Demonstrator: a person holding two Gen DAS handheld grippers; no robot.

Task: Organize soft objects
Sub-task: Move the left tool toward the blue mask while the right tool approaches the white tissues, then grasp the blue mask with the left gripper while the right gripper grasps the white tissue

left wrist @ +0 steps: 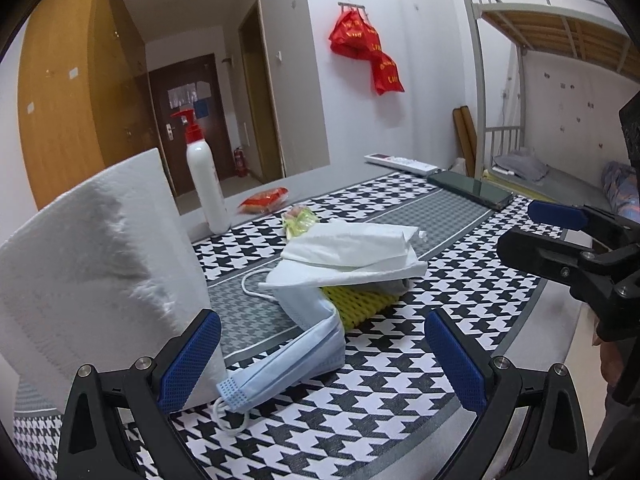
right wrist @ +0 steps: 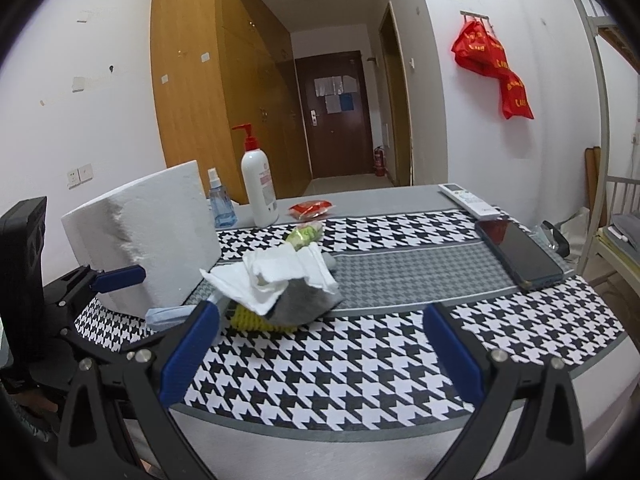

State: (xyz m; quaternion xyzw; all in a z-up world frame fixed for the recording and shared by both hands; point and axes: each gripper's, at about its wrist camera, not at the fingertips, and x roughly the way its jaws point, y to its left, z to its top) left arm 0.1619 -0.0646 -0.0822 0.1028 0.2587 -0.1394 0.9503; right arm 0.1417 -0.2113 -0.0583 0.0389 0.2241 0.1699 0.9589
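Both grippers, left [left wrist: 322,356] and right [right wrist: 320,354], level over tablecloth [right wrist: 360,364], jaws wide, empty

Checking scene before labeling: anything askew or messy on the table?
Yes. The soft items sit in a loose heap: crumpled tissues over a yellow foam net, and a face mask draped off the pile, unfolded. Both grippers are open, holding nothing.

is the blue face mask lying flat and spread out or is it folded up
Folded and crumpled, not spread flat. The face mask bends over itself in the left wrist view, one end tucked under the white tissue, an ear loop hanging loose.
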